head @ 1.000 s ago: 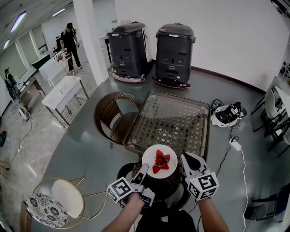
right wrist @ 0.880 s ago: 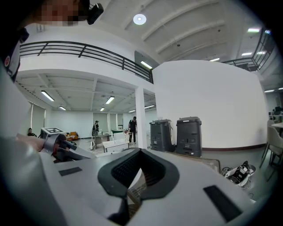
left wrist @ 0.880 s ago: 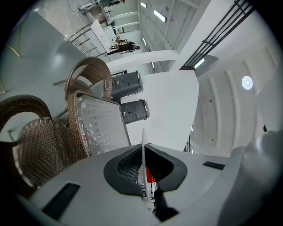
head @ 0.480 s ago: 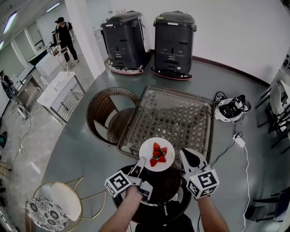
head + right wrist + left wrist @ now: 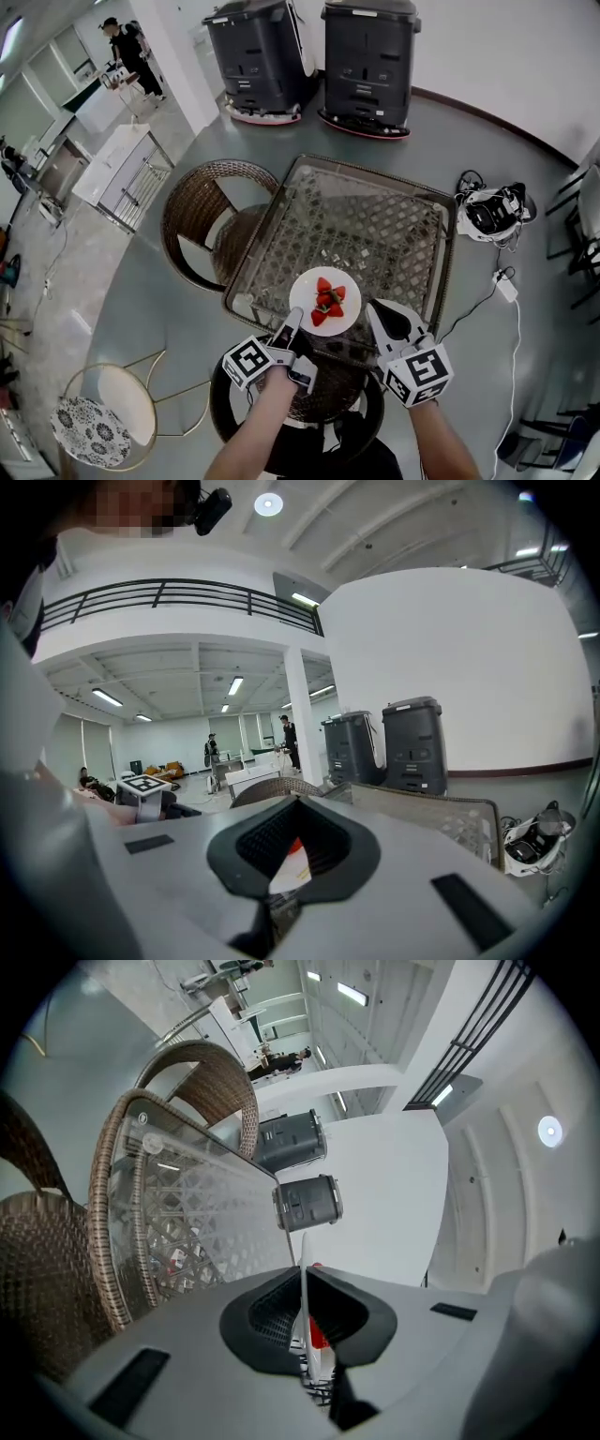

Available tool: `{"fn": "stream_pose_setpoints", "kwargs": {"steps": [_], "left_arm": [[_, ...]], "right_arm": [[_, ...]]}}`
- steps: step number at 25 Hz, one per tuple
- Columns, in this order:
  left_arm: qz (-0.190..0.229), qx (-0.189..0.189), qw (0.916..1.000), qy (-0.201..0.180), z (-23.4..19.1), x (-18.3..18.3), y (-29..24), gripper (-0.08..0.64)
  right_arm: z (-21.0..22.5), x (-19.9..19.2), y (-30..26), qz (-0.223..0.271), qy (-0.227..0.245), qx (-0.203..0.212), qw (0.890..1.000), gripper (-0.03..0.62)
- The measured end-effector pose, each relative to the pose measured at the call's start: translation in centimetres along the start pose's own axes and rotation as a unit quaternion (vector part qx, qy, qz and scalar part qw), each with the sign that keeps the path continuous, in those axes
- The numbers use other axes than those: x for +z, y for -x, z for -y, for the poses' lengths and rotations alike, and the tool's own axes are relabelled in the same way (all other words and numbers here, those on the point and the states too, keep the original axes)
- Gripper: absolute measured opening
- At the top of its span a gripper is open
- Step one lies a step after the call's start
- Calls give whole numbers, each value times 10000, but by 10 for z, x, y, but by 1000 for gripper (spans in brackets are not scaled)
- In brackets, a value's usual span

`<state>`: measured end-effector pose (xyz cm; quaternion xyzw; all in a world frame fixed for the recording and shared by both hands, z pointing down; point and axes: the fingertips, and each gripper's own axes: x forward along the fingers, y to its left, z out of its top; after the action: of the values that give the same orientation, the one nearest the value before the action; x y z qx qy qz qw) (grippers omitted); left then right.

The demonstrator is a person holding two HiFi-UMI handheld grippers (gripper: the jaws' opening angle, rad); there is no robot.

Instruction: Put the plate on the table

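A white plate (image 5: 325, 300) with cut strawberries hangs level over the near edge of the glass-topped wicker table (image 5: 375, 230). My left gripper (image 5: 289, 328) is shut on the plate's near-left rim. In the left gripper view that plate (image 5: 303, 1283) runs edge-on between the dark pads. My right gripper (image 5: 378, 316) sits just right of the plate, its tip at the rim. Its jaws stand close together, and in the right gripper view a white and red bit of the plate (image 5: 291, 869) shows low in the gap, not clamped.
A brown wicker chair (image 5: 202, 230) stands left of the table and a dark round wicker seat (image 5: 314, 398) lies under my arms. Two dark grey machines (image 5: 309, 47) stand at the back wall. A white-and-gold chair (image 5: 98, 427) is at lower left, with cables and gear (image 5: 492, 211) at right.
Both grippers and the plate have moved forward, from over the dark round seat to over the table's near edge. The grip on the plate is unchanged.
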<state>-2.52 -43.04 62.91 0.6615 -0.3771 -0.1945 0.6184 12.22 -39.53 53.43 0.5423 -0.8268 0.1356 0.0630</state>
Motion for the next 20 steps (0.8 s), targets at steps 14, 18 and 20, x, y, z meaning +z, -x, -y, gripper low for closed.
{"fn": "stream_pose_setpoints", "kwargs": {"steps": [14, 18, 20], "left_arm": [[82, 414, 9991, 14, -68, -10, -89, 18], [82, 518, 9986, 69, -81, -10, -102, 18], [64, 555, 9984, 85, -87, -11, -108, 18]], "right_arm": [[74, -47, -41, -436, -129, 12, 9990, 5], [84, -58, -53, -554, -110, 9, 9984, 5], [88, -62, -57, -603, -110, -8, 9981, 5]]}}
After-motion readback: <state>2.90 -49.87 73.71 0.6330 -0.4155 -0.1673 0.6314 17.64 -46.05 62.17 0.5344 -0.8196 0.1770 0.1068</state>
